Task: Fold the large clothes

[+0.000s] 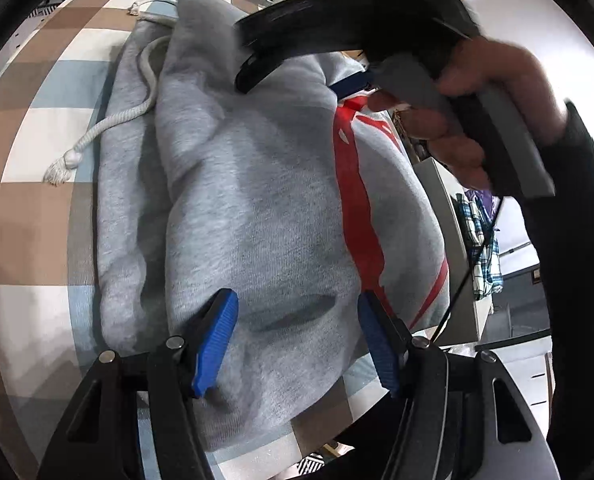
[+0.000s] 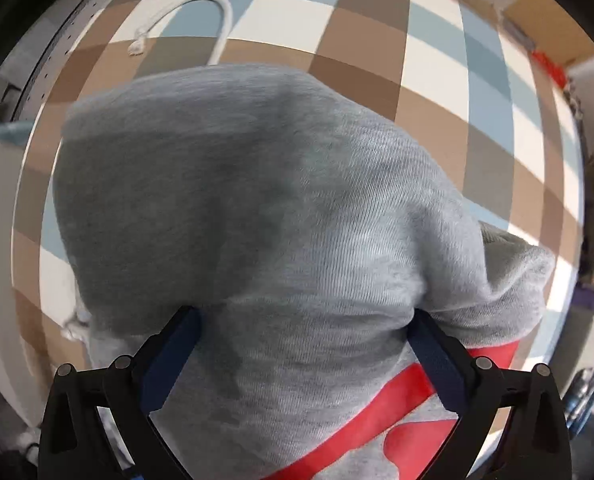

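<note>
A grey hoodie [image 1: 265,200] with red print lies bundled in thick folds on a checked counter [image 1: 29,128], its white drawstring [image 1: 109,120] trailing off to one side. The left gripper [image 1: 297,344] stands spread over the near fold, its blue pads apart, pinching nothing. The right gripper [image 2: 301,360] points down with its jaws spread astride a raised hump of cloth. To fold well, I judge, press the hump flat and tuck the drawstring in first.

Matt grey fleece-knit hoodie [image 1: 265,208], twisted cotton drawcord [image 1: 109,120], smooth checked tablecloth [image 1: 29,128], ribbed blue pads [image 1: 217,340].
</note>
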### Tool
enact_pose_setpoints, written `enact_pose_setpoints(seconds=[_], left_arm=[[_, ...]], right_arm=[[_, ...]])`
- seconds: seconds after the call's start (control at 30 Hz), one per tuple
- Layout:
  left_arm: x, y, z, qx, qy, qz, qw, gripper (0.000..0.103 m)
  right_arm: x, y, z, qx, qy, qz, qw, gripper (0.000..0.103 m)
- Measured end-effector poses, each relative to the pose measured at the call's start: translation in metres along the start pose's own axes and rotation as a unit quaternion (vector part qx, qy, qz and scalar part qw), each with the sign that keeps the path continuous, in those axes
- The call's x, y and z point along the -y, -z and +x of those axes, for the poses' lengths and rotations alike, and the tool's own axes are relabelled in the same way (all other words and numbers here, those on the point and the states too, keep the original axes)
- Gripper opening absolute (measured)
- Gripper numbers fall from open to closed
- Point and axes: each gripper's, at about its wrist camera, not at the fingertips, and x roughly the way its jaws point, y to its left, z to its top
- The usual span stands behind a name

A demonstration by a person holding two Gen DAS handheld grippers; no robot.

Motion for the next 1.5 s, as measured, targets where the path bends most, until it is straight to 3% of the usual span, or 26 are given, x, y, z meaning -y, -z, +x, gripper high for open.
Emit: enact_pose_setpoints(seconds=[0.07,0.13,0.17,0.2,0.27,0.3,0.37,0.4,0.47,0.57,0.63,0.7,0.73,0.77,0.87,0.93,1.1,1.27,1.4,1.5], left_arm=[[-0.001,0.0,-0.003,-0.002,0.014,-0.005,0.9999,0.057],[-0.003,-0.001,-0.009,-0.006,0.04,-0.008,0.9991,0.057],[-0.007,-0.001,-0.015,-0.003,0.059,-0.015,0.9981,0.057],[-0.012,-0.001,-0.026,0.011,0.084,-0.027,0.996,0.057],[-0.02,-0.002,-0.046,0.05,0.107,-0.039,0.9923,0.061],[-0.023,-0.003,-0.058,0.08,0.101,-0.042,0.9908,0.079],[-0.025,-0.003,-0.076,0.14,0.068,-0.046,0.9868,0.095],[-0.025,-0.003,-0.08,0.154,0.048,-0.045,0.9859,0.097],[-0.025,-0.013,-0.078,0.152,-0.001,-0.057,0.9868,0.097],[-0.021,-0.024,-0.067,0.122,-0.043,-0.047,0.9905,0.097],[-0.024,-0.035,-0.053,0.089,-0.074,-0.048,0.9921,0.097],[-0.04,-0.038,-0.039,0.054,-0.097,-0.08,0.9906,0.097],[-0.05,-0.039,-0.037,0.044,-0.101,-0.101,0.9887,0.097],[-0.06,-0.039,-0.037,0.039,-0.091,-0.123,0.9875,0.097],[-0.085,-0.038,-0.024,-0.01,0.01,-0.192,0.9813,0.097],[-0.096,-0.039,-0.019,-0.023,0.027,-0.221,0.9747,0.097],[-0.107,-0.04,-0.009,-0.04,0.018,-0.231,0.972,0.101],[-0.107,-0.045,-0.004,-0.06,0.022,-0.232,0.9706,0.101],[-0.093,-0.054,0.002,-0.094,0.001,-0.207,0.9738,0.101],[-0.074,-0.059,0.013,-0.132,-0.033,-0.16,0.9777,0.101]], right_arm=[[0.015,0.018,-0.024,0.054,-0.061,-0.005,0.997,0.103],[0.043,0.054,-0.054,0.121,-0.183,0.01,0.976,0.103],[0.056,0.073,-0.064,0.148,-0.234,0.024,0.961,0.103],[0.073,0.1,-0.075,0.188,-0.288,0.04,0.938,0.103],[0.097,0.154,-0.087,0.259,-0.352,0.063,0.897,0.103],[0.107,0.185,-0.089,0.297,-0.376,0.072,0.875,0.103],[0.118,0.232,-0.086,0.341,-0.394,0.098,0.848,0.103],[0.121,0.256,-0.082,0.365,-0.405,0.102,0.832,0.103],[0.122,0.29,-0.074,0.414,-0.405,0.105,0.809,0.103],[0.122,0.321,-0.062,0.461,-0.389,0.115,0.789,0.103],[0.13,0.318,-0.062,0.441,-0.394,0.124,0.797,0.103],[0.139,0.32,-0.066,0.461,-0.402,0.109,0.784,0.103],[0.144,0.325,-0.068,0.47,-0.389,0.109,0.785,0.103],[0.145,0.326,-0.068,0.476,-0.371,0.107,0.79,0.103],[0.143,0.327,-0.068,0.484,-0.352,0.086,0.796,0.103],[0.142,0.327,-0.065,0.487,-0.352,0.081,0.795,0.103],[0.139,0.328,-0.06,0.47,-0.383,0.073,0.792,0.103],[0.128,0.328,-0.061,0.465,-0.379,0.056,0.798,0.103],[0.123,0.326,-0.059,0.46,-0.377,0.052,0.802,0.103],[0.125,0.324,-0.055,0.455,-0.373,0.058,0.806,0.103]])
